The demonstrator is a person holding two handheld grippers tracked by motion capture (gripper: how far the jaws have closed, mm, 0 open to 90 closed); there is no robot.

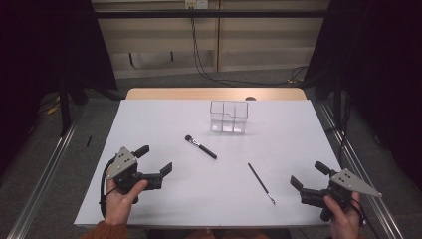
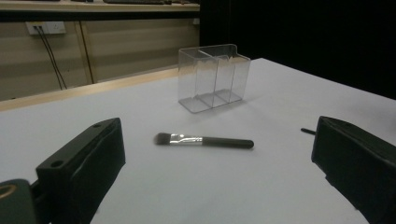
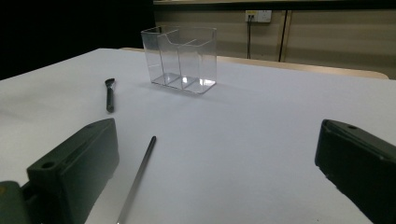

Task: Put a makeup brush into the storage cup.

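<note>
I hold my left gripper (image 1: 156,159) over the near left part of the white table (image 1: 164,119), its 2 black jaws spread wide with nothing between them and touching nothing. In the left gripper view the makeup brush (image 2: 204,140) lies flat on the table ahead of the jaws, bristles to the left there, well short of the clear organizer (image 2: 213,77). My right gripper (image 1: 308,175) sits over the near right corner, jaws just as wide apart and empty. The thin dark brush (image 1: 261,183) lies flat on the table just to the left of that gripper, apart from it; in the right gripper view its stem (image 3: 138,176) runs up beside the left-hand jaw. The organizer stands upright toward the far middle of the table, its 3 compartments empty.
</note>
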